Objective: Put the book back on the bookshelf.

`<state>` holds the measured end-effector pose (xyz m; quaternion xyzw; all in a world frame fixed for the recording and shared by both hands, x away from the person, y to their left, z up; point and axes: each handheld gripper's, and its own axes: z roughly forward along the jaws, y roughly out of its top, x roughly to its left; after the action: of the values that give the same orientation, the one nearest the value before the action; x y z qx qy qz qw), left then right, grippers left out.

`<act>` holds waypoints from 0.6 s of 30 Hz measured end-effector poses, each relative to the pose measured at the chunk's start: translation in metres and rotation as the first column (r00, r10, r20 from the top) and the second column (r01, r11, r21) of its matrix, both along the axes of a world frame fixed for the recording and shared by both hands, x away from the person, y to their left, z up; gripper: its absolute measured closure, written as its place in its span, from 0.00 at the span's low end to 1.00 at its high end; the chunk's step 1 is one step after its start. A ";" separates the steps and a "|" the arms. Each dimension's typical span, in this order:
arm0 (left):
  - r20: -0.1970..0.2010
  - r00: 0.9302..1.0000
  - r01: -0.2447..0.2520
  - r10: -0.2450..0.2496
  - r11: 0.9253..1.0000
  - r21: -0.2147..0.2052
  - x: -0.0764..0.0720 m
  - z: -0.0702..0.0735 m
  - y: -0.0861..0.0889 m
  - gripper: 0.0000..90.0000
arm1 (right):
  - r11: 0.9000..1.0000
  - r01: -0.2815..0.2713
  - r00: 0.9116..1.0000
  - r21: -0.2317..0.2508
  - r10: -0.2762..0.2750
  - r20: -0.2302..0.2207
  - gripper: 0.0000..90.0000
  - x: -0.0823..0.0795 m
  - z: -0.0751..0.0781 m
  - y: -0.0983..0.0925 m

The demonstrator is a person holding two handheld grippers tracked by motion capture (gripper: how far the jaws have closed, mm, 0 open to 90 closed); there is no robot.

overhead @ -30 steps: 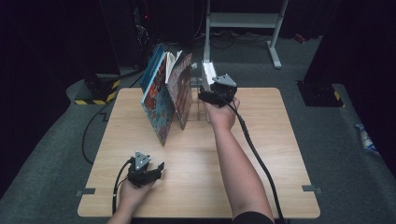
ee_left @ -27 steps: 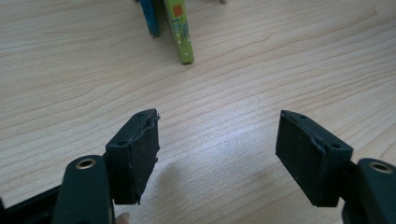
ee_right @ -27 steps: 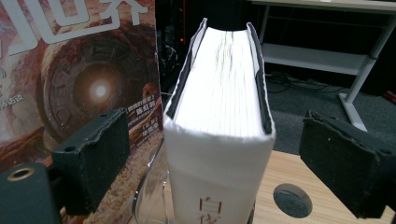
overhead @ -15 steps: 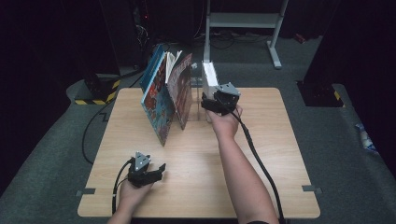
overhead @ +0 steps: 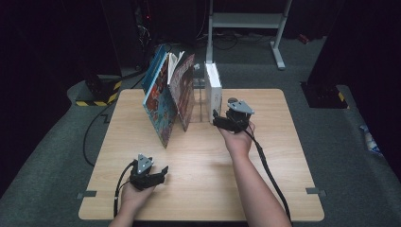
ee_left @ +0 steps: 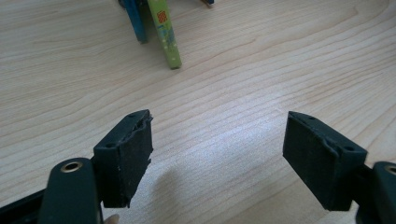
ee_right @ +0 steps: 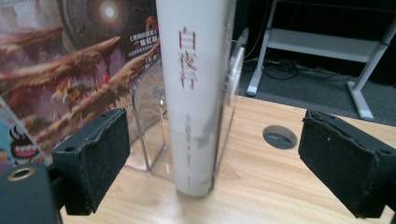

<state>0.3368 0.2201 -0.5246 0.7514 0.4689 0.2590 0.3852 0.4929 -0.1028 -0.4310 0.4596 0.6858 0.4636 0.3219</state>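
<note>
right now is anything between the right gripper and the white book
Nothing: in the right gripper view the white book stands just beyond the open right gripper.

White book (ee_right: 194,93) spine, at 12 o'clock ahead of the jaws: vertical reddish Chinese characters, "自" legible on top; remainder unclear.

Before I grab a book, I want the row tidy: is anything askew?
Yes. The colourful books at the left lean and splay apart, bottoms kicked out on the table. The white book stands upright in the clear holder.
</note>
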 end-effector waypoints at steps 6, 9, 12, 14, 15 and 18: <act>0.005 1.000 -0.003 0.003 1.000 0.016 0.000 0.000 -0.001 0.27 | 1.000 -0.018 1.000 -0.008 0.018 -0.008 0.10 -0.024 -0.008 -0.022; 0.005 1.000 -0.003 0.003 1.000 0.020 -0.001 0.000 -0.002 0.27 | 1.000 -0.018 1.000 -0.013 0.018 -0.009 0.10 -0.037 -0.013 -0.035; 0.009 1.000 -0.007 0.007 0.999 0.033 -0.001 0.000 -0.003 0.26 | 1.000 -0.016 1.000 -0.027 0.015 -0.024 0.10 -0.052 -0.020 -0.049; 0.010 1.000 -0.009 0.009 0.999 0.033 -0.001 0.000 -0.004 0.26 | 1.000 -0.016 0.999 -0.027 0.015 -0.030 0.10 -0.056 -0.022 -0.053; 0.009 1.000 -0.004 0.003 0.999 0.046 -0.001 0.000 -0.004 0.26 | 1.000 -0.012 0.999 -0.025 0.011 -0.044 0.10 -0.066 -0.028 -0.064; 0.011 1.000 -0.005 0.004 0.999 0.050 -0.001 0.000 -0.005 0.26 | 1.000 -0.013 0.996 -0.015 0.012 -0.088 0.10 -0.079 -0.036 -0.077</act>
<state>0.3356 0.2155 -0.5246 0.7584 0.4617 0.2758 0.3682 0.4141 -0.1796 -0.4669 0.4728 0.7056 0.4397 0.2921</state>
